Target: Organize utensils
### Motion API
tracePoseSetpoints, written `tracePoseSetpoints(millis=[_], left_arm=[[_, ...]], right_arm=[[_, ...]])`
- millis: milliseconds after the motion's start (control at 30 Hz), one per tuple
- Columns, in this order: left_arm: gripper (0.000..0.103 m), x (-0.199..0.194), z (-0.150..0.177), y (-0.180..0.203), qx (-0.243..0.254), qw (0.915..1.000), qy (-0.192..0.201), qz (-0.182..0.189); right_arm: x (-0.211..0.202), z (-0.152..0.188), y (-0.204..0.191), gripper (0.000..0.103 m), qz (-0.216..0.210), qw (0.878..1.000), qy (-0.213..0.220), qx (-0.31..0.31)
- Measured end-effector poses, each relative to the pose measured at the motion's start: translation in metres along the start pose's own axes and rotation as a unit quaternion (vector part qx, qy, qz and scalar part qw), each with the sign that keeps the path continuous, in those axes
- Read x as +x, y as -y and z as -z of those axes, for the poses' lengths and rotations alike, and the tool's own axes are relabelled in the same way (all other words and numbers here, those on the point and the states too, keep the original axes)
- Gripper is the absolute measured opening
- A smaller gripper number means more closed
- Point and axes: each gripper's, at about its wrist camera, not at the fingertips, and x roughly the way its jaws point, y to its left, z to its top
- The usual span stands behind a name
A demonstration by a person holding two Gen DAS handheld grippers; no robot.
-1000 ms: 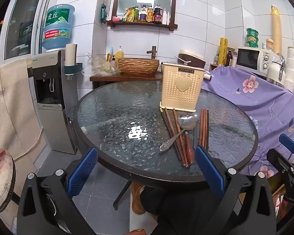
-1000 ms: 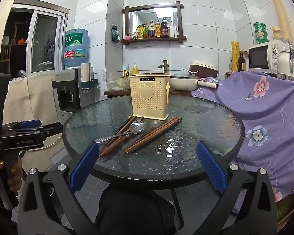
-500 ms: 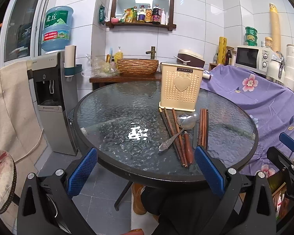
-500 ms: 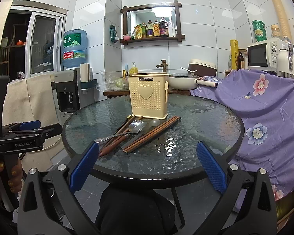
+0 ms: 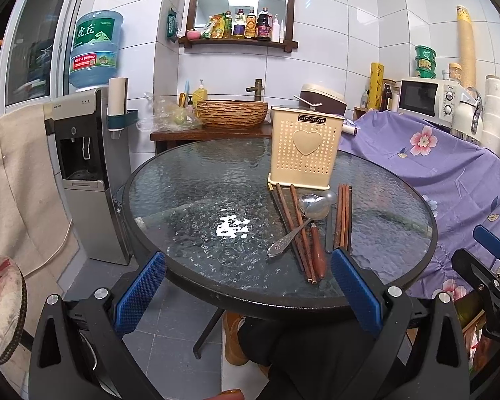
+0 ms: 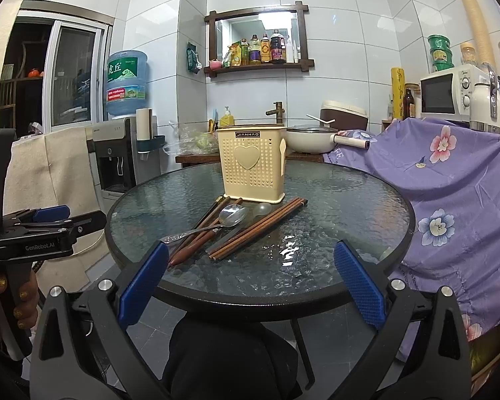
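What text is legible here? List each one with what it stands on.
"JIANHAO": plate at the top of the cream utensil holder.
"GenRobot.AI": side of the left gripper, seen from the right wrist.
"虎丘": label of the blue water bottle; its smaller print is too small to read.
Shelf bottles and microwave markings: too small to read.

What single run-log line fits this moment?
left: open | right: open | chopsticks, spoon: on table | holder: upright
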Motion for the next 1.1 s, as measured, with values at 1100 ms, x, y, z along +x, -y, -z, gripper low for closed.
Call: tracePoseSetpoints(millis=[1100], left_arm=[[0.097, -0.0022, -0.0016, 0.0010, -0.001, 1.0000, 0.000, 0.004]], right_arm=[[-0.0024, -0.0014, -0.0023, 0.098, -0.001, 1.000, 0.000, -0.001]])
